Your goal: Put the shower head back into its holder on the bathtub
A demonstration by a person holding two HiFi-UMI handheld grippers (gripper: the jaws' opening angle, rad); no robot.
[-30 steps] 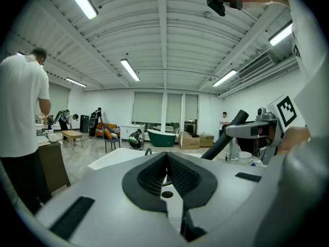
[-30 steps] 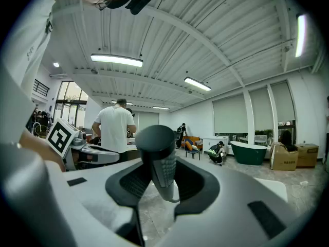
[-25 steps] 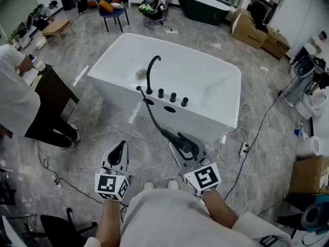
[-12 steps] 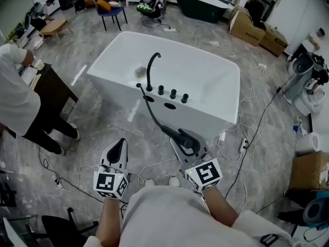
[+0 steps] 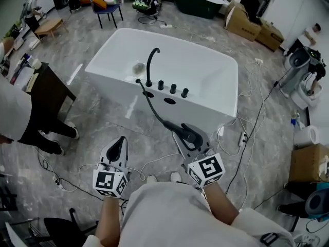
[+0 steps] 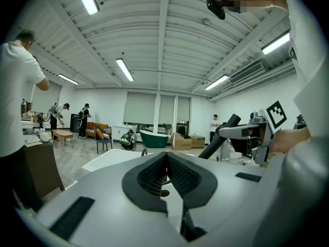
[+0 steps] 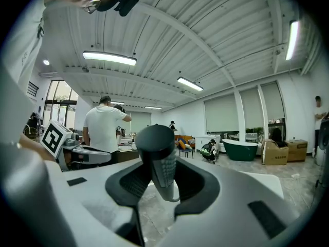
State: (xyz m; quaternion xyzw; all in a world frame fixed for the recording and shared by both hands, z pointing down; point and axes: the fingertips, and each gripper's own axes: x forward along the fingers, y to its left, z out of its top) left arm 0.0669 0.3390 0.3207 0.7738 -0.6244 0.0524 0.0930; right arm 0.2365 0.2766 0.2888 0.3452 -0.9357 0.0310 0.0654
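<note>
Short of the bathtub (image 5: 211, 113) rim | right tongs (image 5: 184, 137) pinching shower head (image 5: 172, 128) | left tongs (image 5: 121, 142) pressed together, floor (image 5: 110, 118) open ahead

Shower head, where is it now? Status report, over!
Right gripper clamped on the shower head, short of the bathtub. Left gripper shut, empty. Holder on the rim empty, nothing in the way.

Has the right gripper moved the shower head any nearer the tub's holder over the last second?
No. The right gripper holds the shower head just as far short of the holder on the bathtub rim as before.
</note>
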